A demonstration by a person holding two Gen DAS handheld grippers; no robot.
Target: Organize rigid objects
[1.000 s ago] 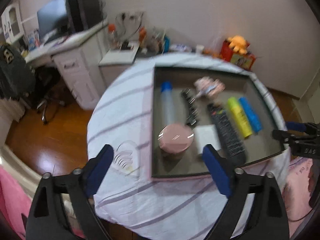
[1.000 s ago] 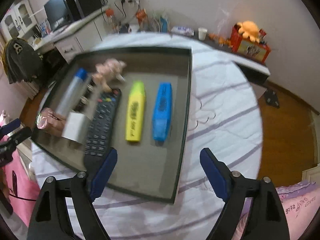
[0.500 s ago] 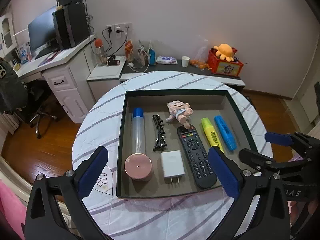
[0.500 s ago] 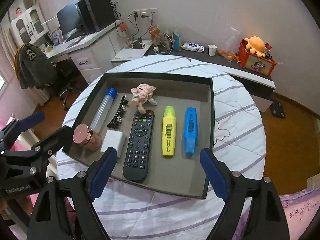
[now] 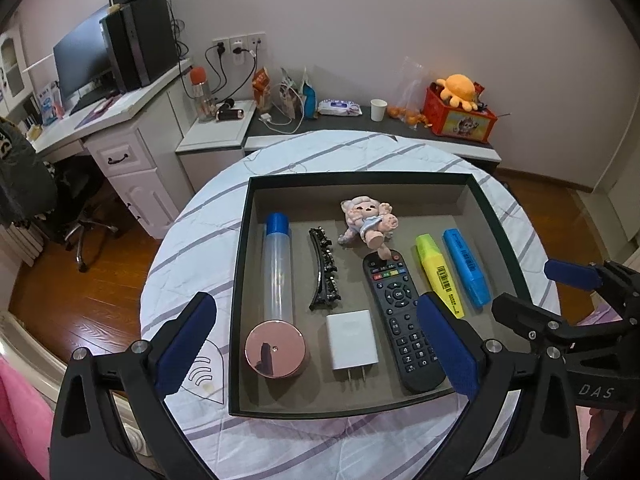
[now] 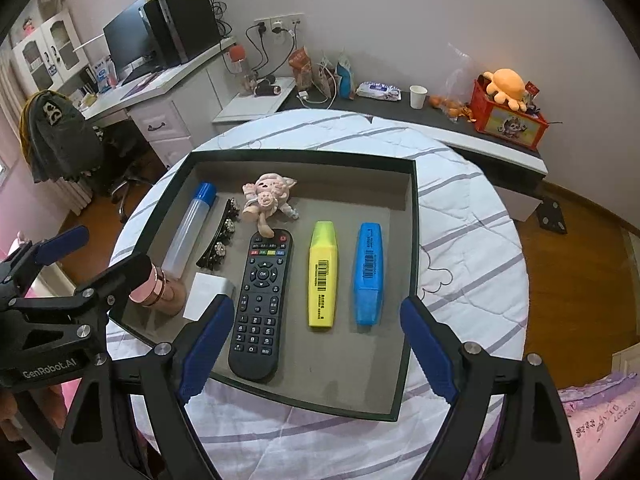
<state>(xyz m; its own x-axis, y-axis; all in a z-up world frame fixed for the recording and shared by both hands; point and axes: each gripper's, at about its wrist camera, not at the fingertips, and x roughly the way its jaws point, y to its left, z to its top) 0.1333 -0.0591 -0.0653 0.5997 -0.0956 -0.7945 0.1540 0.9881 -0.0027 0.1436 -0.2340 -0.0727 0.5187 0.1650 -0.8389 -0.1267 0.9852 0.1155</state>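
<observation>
Holding both tools above the near edge of the tray (image 5: 239,280), I keep my left gripper (image 5: 316,344) spread wide with nothing between its blue pads, and my right gripper (image 6: 316,350) the same, empty and apart. The tray, a dark-rimmed box, sits on a round table under a striped cloth (image 5: 192,232). Nearest its front wall stand a rose-gold capped jar (image 5: 275,348) at the left, a white charger (image 5: 352,339) just beside it, and the black remote (image 6: 260,300) to the right of that. Right of the remote lie a yellow highlighter (image 6: 321,274) and a blue highlighter (image 6: 369,272), side by side, not touching. Behind the jar runs a clear tube with a blue cap (image 5: 277,264), with a black hair clip (image 5: 323,270) beside it. Farthest back in the tray, a pink doll (image 5: 368,220) rests one foot on the remote's top end.
</observation>
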